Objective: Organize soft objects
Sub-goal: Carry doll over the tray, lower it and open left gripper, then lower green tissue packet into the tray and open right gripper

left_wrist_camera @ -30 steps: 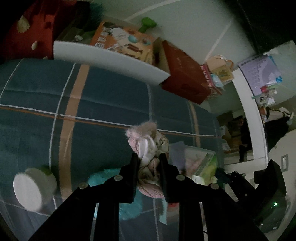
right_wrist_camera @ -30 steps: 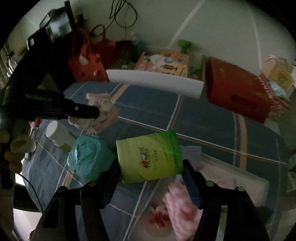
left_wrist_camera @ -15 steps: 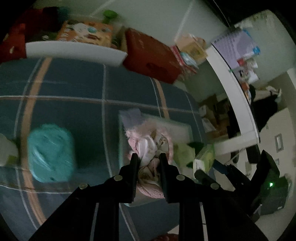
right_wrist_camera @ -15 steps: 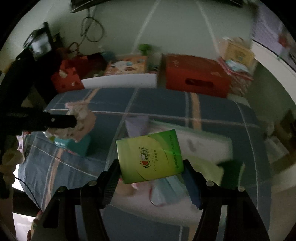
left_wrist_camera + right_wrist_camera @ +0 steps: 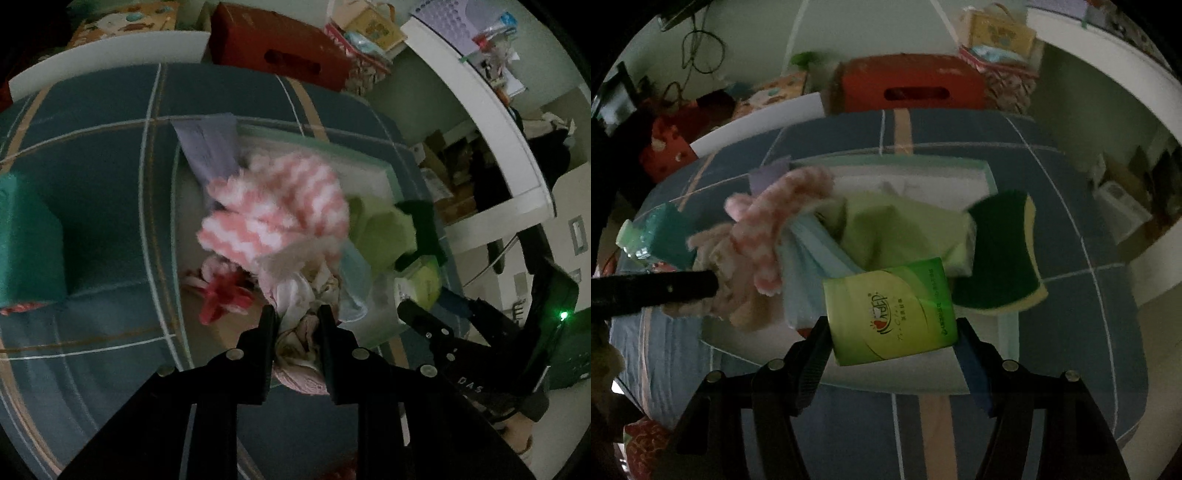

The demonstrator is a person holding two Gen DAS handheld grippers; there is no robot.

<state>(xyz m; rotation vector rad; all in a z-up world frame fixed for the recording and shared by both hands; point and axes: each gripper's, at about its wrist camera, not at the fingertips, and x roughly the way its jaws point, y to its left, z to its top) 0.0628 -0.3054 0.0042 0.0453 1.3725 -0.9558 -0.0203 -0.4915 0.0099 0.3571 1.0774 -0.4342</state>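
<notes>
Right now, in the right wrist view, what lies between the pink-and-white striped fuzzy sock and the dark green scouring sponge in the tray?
A crumpled light green cloth fills that stretch in the right wrist view, with a pale blue cloth beside the sock; the sponge lies past it.

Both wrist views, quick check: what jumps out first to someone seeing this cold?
First the bright green tissue pack clamped in the right gripper, low in the right wrist view, above the white tray on the plaid bedspread. Then the pink-and-white striped fluffy cloth heaped in that tray, just beyond the pale pink bundle pinched in the left gripper. A dark green sponge lies to the right.
</notes>
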